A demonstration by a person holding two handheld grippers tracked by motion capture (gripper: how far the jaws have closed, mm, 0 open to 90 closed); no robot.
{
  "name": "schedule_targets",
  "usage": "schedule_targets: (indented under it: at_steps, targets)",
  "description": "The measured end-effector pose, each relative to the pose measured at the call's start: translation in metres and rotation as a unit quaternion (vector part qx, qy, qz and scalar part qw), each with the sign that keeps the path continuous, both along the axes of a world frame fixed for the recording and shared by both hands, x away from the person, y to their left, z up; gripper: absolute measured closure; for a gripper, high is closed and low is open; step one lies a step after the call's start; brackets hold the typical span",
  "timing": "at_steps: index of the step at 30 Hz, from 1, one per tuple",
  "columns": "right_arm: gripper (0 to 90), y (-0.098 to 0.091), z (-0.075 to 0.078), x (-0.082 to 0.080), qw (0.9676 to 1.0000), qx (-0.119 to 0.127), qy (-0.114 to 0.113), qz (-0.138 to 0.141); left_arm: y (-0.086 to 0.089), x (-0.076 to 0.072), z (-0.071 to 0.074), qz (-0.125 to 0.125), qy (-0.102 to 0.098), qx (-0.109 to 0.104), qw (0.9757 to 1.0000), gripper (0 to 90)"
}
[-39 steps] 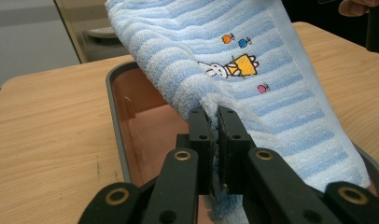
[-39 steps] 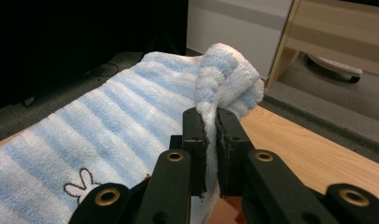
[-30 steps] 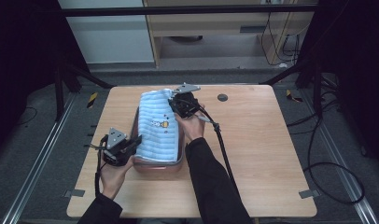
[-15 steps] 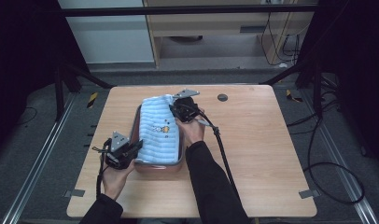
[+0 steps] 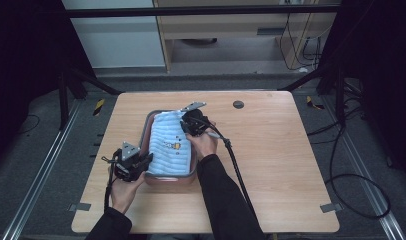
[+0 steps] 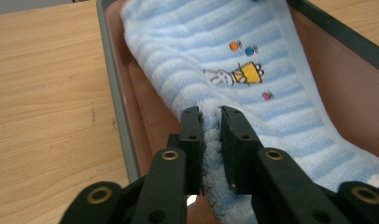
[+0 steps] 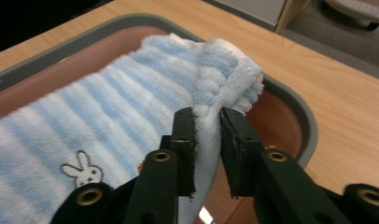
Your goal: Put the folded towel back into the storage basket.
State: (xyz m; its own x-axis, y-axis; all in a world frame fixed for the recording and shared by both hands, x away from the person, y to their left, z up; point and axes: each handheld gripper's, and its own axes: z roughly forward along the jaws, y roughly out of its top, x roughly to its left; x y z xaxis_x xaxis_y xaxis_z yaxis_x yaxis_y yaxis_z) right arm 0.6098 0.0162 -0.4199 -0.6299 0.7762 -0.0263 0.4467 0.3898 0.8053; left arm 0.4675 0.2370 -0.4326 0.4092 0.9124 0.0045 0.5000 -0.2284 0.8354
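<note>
A light blue striped towel (image 5: 171, 147) with a small rabbit picture lies in a reddish tray (image 5: 171, 180) with a grey rim, left of the table's middle. My left gripper (image 5: 149, 160) is at the towel's near left corner. In the left gripper view, the jaws (image 6: 210, 114) have just been opening, and the towel (image 6: 271, 56) sits loosely bunched between them. My right gripper (image 5: 187, 126) is at the far right corner. Its jaws (image 7: 207, 114) have also just been opening, with a fold of the towel (image 7: 108, 98) between them above the tray rim (image 7: 290, 109).
The wooden table (image 5: 291, 165) spreads wide to the right of the tray. A small dark round mark (image 5: 238, 104) lies near its far edge. The right gripper's cable (image 5: 236, 165) trails toward the near edge. Dark frames and cables surround the table.
The right hand has sunk, bringing the far end of the towel down into the tray. The towel now lies flatter. The left hand has stayed in place.
</note>
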Motion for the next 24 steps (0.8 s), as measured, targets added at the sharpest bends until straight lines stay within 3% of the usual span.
schedule_targets:
  at_steps: [6,13,20,24]
  targets:
    - [58.4,-0.006,0.003,-0.003,0.9999,0.007,-0.012,-0.004,0.002,-0.005,0.008,0.001,-0.013,-0.009,0.9999,70.6]
    - [44.7,-0.023,0.02,-0.014,0.9984,0.042,-0.035,-0.013,0.007,-0.012,0.016,-0.003,-0.024,-0.013,0.9996,65.6]
    - [30.2,-0.054,0.035,-0.031,0.9964,0.063,-0.054,-0.016,0.016,-0.017,0.022,-0.006,-0.033,-0.022,0.9992,55.5]
    - [27.0,-0.076,0.037,-0.039,0.9954,0.08,-0.05,-0.02,0.023,-0.017,0.025,-0.009,-0.037,-0.029,0.9989,48.4]
